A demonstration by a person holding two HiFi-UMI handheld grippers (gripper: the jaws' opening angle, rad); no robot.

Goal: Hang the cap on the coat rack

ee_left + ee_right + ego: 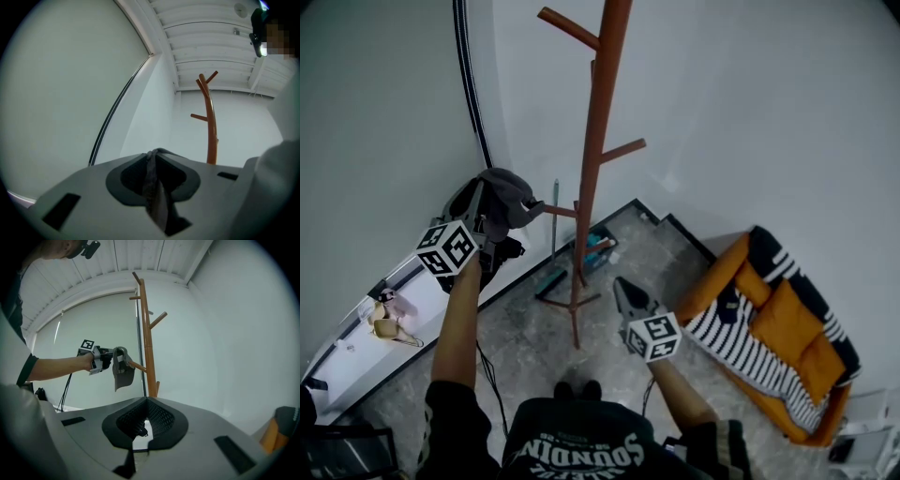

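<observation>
Our left hand-held gripper (490, 223) is clamped tight on the grey cap (508, 195), which sits right at the tip of a low peg (560, 211) on the brown coat rack (598, 141). Our right hand-held gripper (625, 292) hangs nearer us, jaws together, holding nothing.

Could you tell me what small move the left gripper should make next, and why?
Probably slide the cap further along the peg before releasing: the left gripper is shut on it, and it appears only at the peg's tip.
</observation>
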